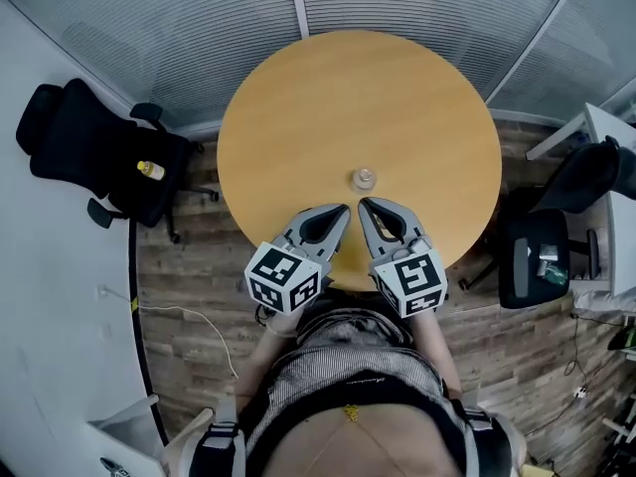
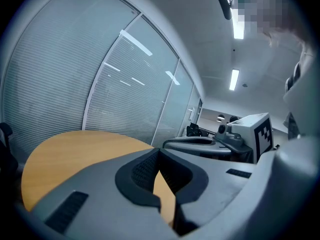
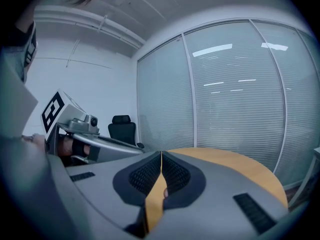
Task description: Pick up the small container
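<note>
A small clear container (image 1: 364,179) stands on the round wooden table (image 1: 298,97), a little in front of both grippers. My left gripper (image 1: 345,208) rests over the near table edge, jaws shut with nothing between them (image 2: 159,150). My right gripper (image 1: 363,204) sits beside it, its tips just short of the container, also shut and empty (image 3: 161,154). The two point inward toward each other. The container shows in neither gripper view.
A black office chair (image 1: 99,157) with a yellow item on it stands at the left. Another black chair (image 1: 537,256) and a white desk (image 1: 606,167) are at the right. Glass walls with blinds (image 1: 397,8) curve behind the table. A cable (image 1: 189,316) lies on the wood floor.
</note>
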`<state>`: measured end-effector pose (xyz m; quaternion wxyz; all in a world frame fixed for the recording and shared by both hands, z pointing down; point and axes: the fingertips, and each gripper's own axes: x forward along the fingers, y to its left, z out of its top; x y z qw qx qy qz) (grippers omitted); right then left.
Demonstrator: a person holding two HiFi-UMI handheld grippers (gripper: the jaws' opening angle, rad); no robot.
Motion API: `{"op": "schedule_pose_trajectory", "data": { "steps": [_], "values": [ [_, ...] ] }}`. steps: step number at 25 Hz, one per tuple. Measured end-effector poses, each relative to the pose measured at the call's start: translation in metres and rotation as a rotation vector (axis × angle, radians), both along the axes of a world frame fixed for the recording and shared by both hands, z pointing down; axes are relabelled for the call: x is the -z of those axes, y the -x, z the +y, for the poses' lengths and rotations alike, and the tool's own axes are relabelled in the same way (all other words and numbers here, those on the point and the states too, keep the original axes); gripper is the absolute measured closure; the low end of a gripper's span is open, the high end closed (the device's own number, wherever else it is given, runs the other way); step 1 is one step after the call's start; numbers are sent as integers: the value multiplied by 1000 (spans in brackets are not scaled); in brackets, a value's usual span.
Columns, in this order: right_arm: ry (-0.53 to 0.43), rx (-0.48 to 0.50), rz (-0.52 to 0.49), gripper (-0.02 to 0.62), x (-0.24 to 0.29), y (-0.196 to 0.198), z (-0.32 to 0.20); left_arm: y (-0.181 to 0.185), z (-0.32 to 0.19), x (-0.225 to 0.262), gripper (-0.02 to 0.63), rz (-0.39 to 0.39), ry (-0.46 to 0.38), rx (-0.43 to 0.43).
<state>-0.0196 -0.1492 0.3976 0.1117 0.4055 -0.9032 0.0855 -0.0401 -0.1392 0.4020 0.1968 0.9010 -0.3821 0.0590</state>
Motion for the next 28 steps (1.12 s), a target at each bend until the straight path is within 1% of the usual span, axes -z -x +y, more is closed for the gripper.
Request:
{"op": "schedule_pose_trajectory", "data": {
  "steps": [4,8,13,17,20,24,28],
  "values": [
    [-25,15,-42,574,10,-19,-10,-17,-8,9,601,8,-22,17],
    [-42,25,-41,574,11,-35,-17,-31,-13,17,601,17,-50,52],
    [-38,38,-74,576,11,-52,-23,-45,-15,21,601,21,-69,95],
    [-47,66,-46,575,12,-56,-26,-52,-14,24,601,46,-75,126],
    [-62,97,-34,575,15,-57,-25,-55,-14,23,601,49,-76,146],
    [-73,130,-15,575,14,-60,-23,-56,-12,21,601,33,-74,179],
    [-65,138,-16,575,12,-68,-27,-59,-11,18,601,18,-73,206]
  ]
}}
